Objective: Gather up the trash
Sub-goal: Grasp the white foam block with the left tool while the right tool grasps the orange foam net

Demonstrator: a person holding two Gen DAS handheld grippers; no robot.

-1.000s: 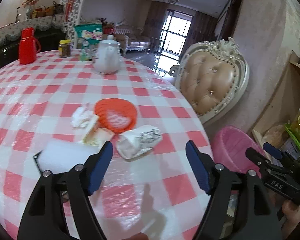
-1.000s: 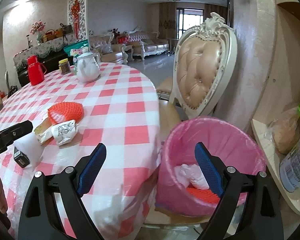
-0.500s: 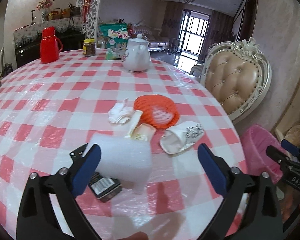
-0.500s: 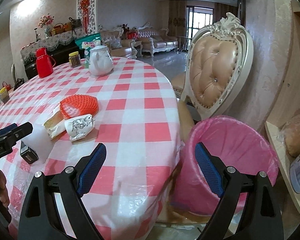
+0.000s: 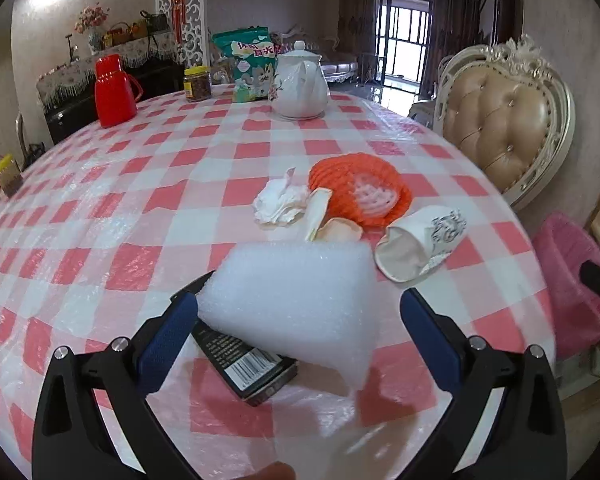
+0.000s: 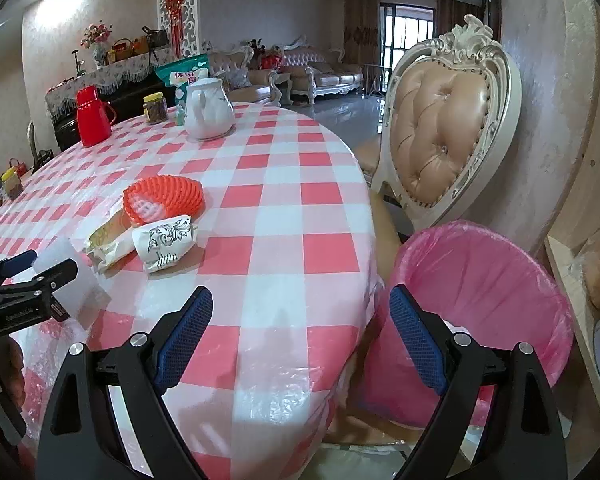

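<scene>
Foam block, white, rectangular, bubbly-surfaced packing material (image 5: 292, 304): lies on the round desk with the pink-and-white checked plastic cover (image 5: 140, 184), directly ahead of the left gripper (image 5: 300, 336) and between its blue-padded jaws. Long axis runs roughly across the jaws, left pad to right pad. The left pad appears to sit at or just beside the block's left edge; the right pad stands apart from its right end. Whether the left pad actually touches cannot be told.

Left jaws: spread to their widest, released, grasping nothing.

Black flat carton with barcode (image 5: 244, 364): partly under the foam block, near corner poking out toward the camera.

Other trash beyond the block, clustered near the desk's edge: crumpled white tissue (image 5: 278, 204), orange foam fruit net (image 5: 360, 188), cream peel scraps (image 5: 332, 224), squashed white paper cup with grey ornament print (image 5: 420, 244).

Right gripper (image 6: 300, 336): jaws wide apart, empty, held over the desk's edge beside the bin lined with a pink plastic bag (image 6: 488, 276), which stands on the floor to the right, below the desk and before the cream padded chair (image 6: 444, 128).

Judgement: the left hand is the nearer one to the foam block; closing along its long axis looks like the coming step, with the carton beneath liable to shift.
</scene>
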